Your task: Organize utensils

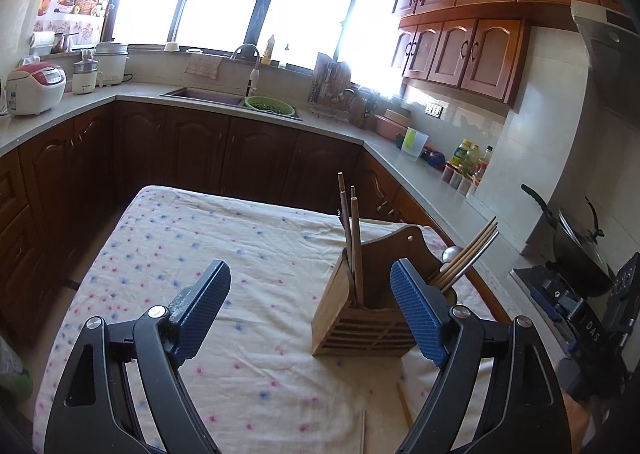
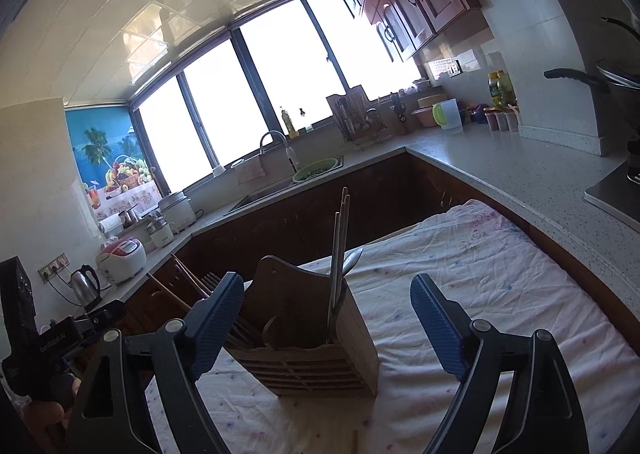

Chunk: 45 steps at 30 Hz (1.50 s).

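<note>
The wooden utensil holder [image 1: 362, 306] stands upright on the flowered tablecloth [image 1: 224, 254], and everything here sits around it. The left gripper [image 1: 316, 310] has its blue-padded fingers [image 1: 204, 306] spread wide and holds nothing; the holder stands between them, close against the right-hand pad, without being pinched. The right gripper [image 2: 332, 324] is likewise spread and empty, with the utensil holder [image 2: 308, 342] between its fingers, nearer the left-hand pad [image 2: 218, 320]. Chopsticks [image 1: 352, 238] rise from one compartment of the holder, and more chopsticks with a fork [image 1: 466, 258] lean out of the other side. Only the left view shows two loose chopsticks [image 1: 404, 402] lying on the cloth just in front of the holder, and the stove with a dark wok [image 1: 576, 250] beyond it. Only the right view shows a spoon [image 2: 354, 260] standing in the holder beside the tall chopsticks [image 2: 340, 250], and an electric kettle [image 2: 86, 286] on the counter well off to the holder's left.
</note>
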Each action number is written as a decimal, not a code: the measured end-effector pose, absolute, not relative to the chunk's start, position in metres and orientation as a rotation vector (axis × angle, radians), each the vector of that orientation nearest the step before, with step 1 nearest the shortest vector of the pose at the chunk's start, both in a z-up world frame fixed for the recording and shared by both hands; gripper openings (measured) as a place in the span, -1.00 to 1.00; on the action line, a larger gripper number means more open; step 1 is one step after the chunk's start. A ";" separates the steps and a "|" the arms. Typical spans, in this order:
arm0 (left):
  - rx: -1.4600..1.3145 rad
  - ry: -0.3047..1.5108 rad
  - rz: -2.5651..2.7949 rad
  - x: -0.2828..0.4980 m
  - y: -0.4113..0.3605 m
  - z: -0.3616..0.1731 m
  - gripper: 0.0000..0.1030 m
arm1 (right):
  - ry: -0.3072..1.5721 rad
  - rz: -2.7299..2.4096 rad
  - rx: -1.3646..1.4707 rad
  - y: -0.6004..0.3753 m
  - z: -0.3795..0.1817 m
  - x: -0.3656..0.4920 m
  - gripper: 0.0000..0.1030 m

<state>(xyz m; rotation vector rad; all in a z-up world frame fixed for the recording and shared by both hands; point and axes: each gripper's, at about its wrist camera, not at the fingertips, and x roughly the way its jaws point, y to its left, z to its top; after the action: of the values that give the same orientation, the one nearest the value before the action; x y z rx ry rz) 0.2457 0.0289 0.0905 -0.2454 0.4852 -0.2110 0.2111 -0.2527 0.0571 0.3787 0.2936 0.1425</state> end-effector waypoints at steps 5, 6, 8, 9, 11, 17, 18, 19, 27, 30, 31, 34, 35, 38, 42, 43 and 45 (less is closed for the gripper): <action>-0.258 0.487 -0.209 0.225 0.031 0.088 0.76 | 0.288 0.163 0.386 -0.249 0.060 0.194 0.85; -0.262 0.488 -0.207 0.221 0.032 0.087 0.79 | 0.291 0.169 0.389 -0.248 0.060 0.190 0.92; -0.274 0.492 -0.205 0.209 0.035 0.084 0.84 | 0.285 0.180 0.393 -0.247 0.060 0.179 0.97; -0.280 0.496 -0.204 0.204 0.036 0.082 0.84 | 0.282 0.184 0.393 -0.246 0.059 0.173 0.97; -0.292 0.501 -0.204 0.191 0.037 0.079 0.86 | 0.276 0.191 0.389 -0.243 0.057 0.159 0.97; -0.272 0.474 -0.176 0.150 0.040 0.073 0.95 | 0.247 0.194 0.341 -0.234 0.049 0.116 0.99; -0.270 0.474 -0.174 0.144 0.040 0.072 0.95 | 0.243 0.196 0.331 -0.232 0.049 0.109 0.99; -0.269 0.475 -0.175 0.139 0.040 0.072 0.96 | 0.239 0.197 0.318 -0.230 0.050 0.104 0.99; -0.229 0.432 -0.132 0.095 0.044 0.069 1.00 | 0.145 0.200 0.203 -0.214 0.065 0.053 1.00; -0.211 0.423 -0.114 0.082 0.043 0.057 1.00 | 0.106 0.184 0.168 -0.208 0.056 0.033 1.00; -0.204 0.423 -0.110 0.078 0.042 0.052 1.00 | 0.095 0.179 0.156 -0.206 0.051 0.026 1.00; -0.175 0.435 -0.093 0.068 0.037 0.036 1.00 | 0.074 0.155 0.121 -0.201 0.035 0.013 1.00; -0.163 0.432 -0.085 0.065 0.034 0.031 1.00 | 0.073 0.149 0.111 -0.200 0.029 0.009 1.00; -0.129 0.407 -0.071 0.054 0.028 0.018 1.00 | 0.075 0.124 0.087 -0.199 0.014 0.002 1.00; -0.086 0.399 -0.055 0.048 0.020 0.004 1.00 | 0.112 0.101 0.074 -0.202 -0.002 0.003 1.00; -0.081 0.393 -0.051 0.045 0.019 0.001 1.00 | 0.124 0.095 0.073 -0.203 -0.006 0.003 1.00; -0.070 0.378 -0.043 0.041 0.017 -0.003 1.00 | 0.138 0.087 0.078 -0.206 -0.013 0.003 1.00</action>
<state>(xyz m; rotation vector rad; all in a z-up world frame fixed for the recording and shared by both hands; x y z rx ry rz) 0.0413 0.0166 -0.0034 -0.0699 0.3782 -0.0431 0.0025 -0.2058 -0.0134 0.0778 0.1379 0.0870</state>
